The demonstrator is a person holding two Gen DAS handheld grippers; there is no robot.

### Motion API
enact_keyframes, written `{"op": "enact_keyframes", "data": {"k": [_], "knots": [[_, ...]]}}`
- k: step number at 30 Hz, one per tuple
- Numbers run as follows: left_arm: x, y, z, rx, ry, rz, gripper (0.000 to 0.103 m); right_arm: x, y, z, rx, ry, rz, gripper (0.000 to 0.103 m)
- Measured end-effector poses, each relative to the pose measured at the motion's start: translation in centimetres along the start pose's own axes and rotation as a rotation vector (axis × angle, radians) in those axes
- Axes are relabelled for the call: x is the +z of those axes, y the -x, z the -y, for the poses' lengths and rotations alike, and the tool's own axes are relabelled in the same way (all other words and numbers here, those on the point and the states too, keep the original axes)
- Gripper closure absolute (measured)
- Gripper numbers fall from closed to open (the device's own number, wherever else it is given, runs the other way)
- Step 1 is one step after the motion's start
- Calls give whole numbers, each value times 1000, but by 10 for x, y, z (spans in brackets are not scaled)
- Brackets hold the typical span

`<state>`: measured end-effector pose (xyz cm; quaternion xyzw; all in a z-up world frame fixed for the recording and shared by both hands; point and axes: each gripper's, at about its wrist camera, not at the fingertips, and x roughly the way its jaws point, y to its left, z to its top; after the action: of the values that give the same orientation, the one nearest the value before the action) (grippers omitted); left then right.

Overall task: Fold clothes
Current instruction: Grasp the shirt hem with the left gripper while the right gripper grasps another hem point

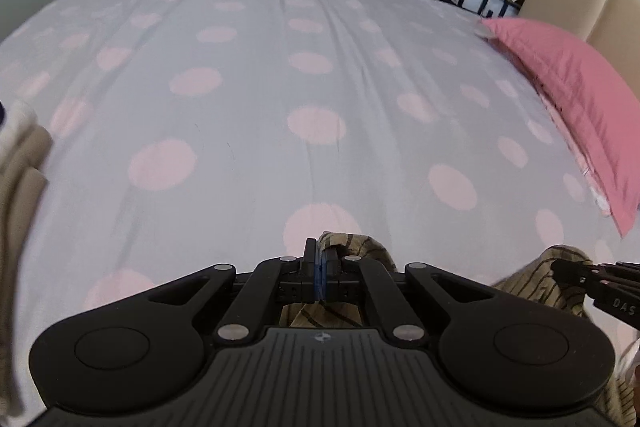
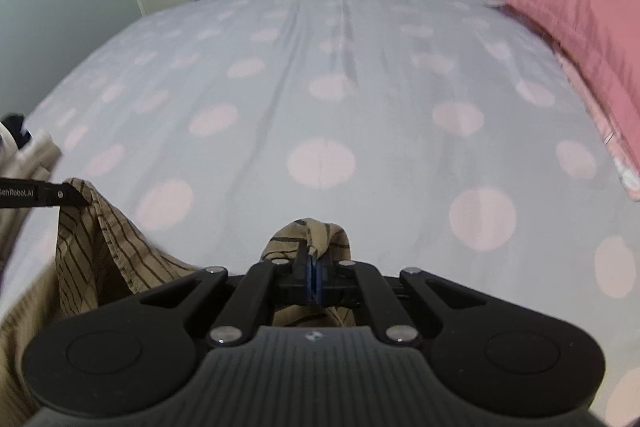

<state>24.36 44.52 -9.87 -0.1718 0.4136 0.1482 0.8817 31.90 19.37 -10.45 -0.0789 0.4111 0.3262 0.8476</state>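
Each hand-held gripper, left (image 1: 321, 259) and right (image 2: 310, 261), is pinching a bunched edge of the tan cotton garment with thin dark stripes (image 2: 100, 243), which hangs between them over the near edge of the bed's white sheet with pink polka dots (image 1: 248, 99). To do this well, keep both pinches level and draw the cloth taut (no sagging middle) before laying it flat on the bed.

White lettering "DAS" stands on the right gripper (image 1: 560, 269) arm; "enRobot.AI" stands on the left gripper (image 2: 82, 201) finger.
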Motion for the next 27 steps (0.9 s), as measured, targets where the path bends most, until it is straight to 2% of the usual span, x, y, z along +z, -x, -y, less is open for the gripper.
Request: {"op": "enact_keyframes", "data": {"k": [5, 11, 15, 18, 24, 25, 27], "knots": [[-14, -35, -7, 19, 14, -36, 103, -18, -35, 17, -23, -33, -48, 100], [-26, -45, -22, 25, 32, -45, 103, -26, -43, 30, 2, -77, -46, 101], [-29, -30, -39, 22, 116, -16, 102, -26, -38, 45, 26, -211, -37, 100], [-28, -16, -46, 32, 125, 5, 102, -24, -29, 50, -5, -225, -17, 95], [-27, -14, -45, 25, 111, -67, 95, -21, -16, 56, 7, -245, -18, 89], [-26, -11, -44, 20, 108, -59, 93, -21, -14, 57, 13, -249, -18, 87], [-25, -7, -42, 4, 97, -56, 87, -20, -9, 57, 21, -234, -10, 62]]}}
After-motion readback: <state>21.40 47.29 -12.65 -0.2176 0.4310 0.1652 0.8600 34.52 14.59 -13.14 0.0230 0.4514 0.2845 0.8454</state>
